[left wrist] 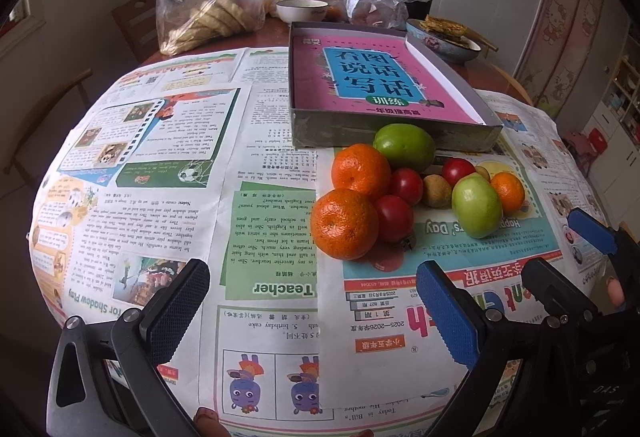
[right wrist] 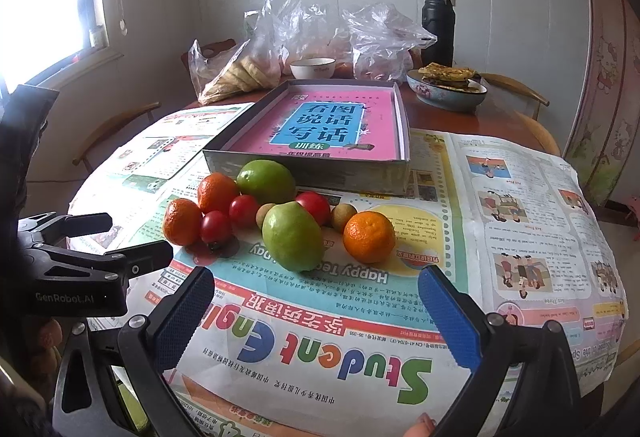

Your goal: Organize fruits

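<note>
While nothing's boxed yet: fruits [right wrist: 280, 217] all sitting loose on newspaper [right wrist: 500, 197] just in front of tray [right wrist: 404, 125]. Left gripper [left wrist: 316, 311] & right gripper [right wrist: 316, 317] hovering wide open, holding nothing. Whole sort remaining.

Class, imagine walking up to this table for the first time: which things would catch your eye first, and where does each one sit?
Probably the bright heap of fruit on the newspaper: oranges, green fruits, small red ones and brownish ones clustered near the table's middle. Just behind it lies a shallow box with a vivid pink and blue book inside. Nearest the cameras, the left claw and right claw gape open, empty, in front of the heap.
</note>
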The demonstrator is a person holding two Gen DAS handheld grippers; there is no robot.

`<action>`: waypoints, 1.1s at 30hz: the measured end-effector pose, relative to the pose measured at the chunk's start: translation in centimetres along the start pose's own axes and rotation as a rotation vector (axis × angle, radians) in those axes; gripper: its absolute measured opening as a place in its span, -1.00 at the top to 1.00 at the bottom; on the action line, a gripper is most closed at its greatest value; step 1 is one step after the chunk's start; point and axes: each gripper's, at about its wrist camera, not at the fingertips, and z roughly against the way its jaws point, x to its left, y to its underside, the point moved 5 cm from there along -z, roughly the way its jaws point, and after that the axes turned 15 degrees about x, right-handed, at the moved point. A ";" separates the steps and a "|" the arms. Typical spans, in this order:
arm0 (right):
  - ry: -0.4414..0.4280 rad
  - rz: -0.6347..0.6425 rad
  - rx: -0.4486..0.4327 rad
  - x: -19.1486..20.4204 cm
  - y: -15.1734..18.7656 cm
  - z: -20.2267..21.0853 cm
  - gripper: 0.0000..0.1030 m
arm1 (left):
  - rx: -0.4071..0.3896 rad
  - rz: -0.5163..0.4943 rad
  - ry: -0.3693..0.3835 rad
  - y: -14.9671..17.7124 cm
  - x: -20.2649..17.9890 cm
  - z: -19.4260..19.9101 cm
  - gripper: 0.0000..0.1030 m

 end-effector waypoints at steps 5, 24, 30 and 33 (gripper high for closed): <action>0.004 0.019 0.016 0.4 -0.7 -0.8 -1.00 | 0.019 0.028 0.016 -0.6 1.2 -0.6 -1.00; 0.065 0.164 0.054 2.2 -3.1 -3.9 -0.42 | 0.080 -0.026 0.136 -2.7 -0.2 -3.0 -0.32; 0.091 0.204 0.085 2.8 -3.1 -5.0 -0.03 | 0.076 -0.036 0.140 -3.0 -0.2 -3.0 -0.30; 0.086 0.212 0.102 3.0 -3.0 -5.6 0.08 | 0.079 -0.034 0.153 -3.1 -0.1 -3.0 -0.29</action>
